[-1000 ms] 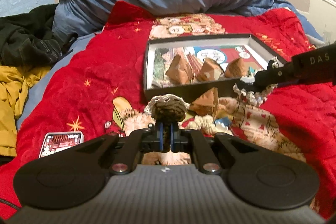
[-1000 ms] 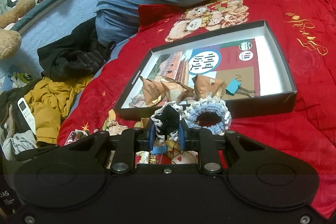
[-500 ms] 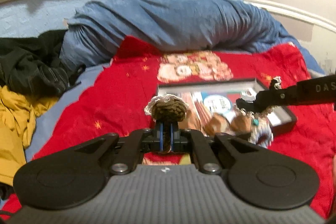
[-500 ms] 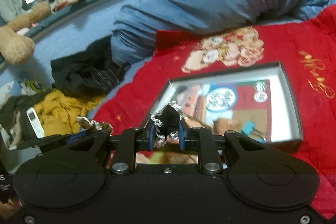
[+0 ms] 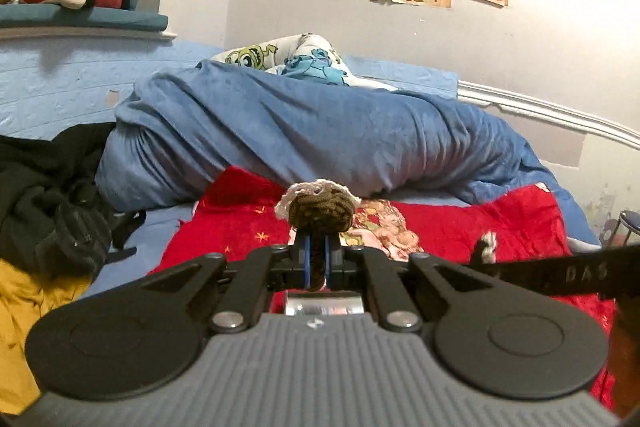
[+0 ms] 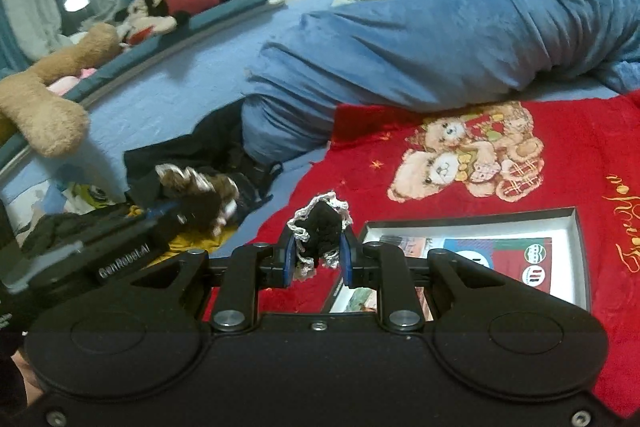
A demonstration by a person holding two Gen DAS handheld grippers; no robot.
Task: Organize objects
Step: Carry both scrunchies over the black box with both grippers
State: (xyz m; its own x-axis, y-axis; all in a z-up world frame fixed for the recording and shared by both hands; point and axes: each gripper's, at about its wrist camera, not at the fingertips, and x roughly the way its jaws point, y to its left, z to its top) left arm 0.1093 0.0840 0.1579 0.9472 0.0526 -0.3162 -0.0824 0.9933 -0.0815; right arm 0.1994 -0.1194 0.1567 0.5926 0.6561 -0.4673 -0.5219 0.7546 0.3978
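Observation:
My left gripper (image 5: 316, 261) is shut on a brown crocheted scrunchie with white trim (image 5: 320, 213), held up above the red blanket (image 5: 460, 227). It also shows blurred in the right wrist view (image 6: 200, 187). My right gripper (image 6: 318, 259) is shut on a black crocheted scrunchie with white trim (image 6: 322, 223), held just left of the open black box (image 6: 576, 251). The box's floor shows printed cards (image 6: 516, 259); the rest of its contents is hidden behind the gripper. The right gripper's finger crosses the left wrist view (image 5: 560, 273).
A rolled blue duvet (image 5: 320, 139) lies across the bed behind the red blanket. Black clothes (image 5: 48, 195) and a yellow garment (image 5: 24, 307) are piled at the left. Plush toys (image 6: 156, 15) sit on the window ledge. A pillow (image 5: 296, 61) lies by the wall.
Both grippers have risen and tilted up while holding their scrunchies. The box and the items beside it have dropped out of the left wrist view. The box sits lower in the right wrist view.

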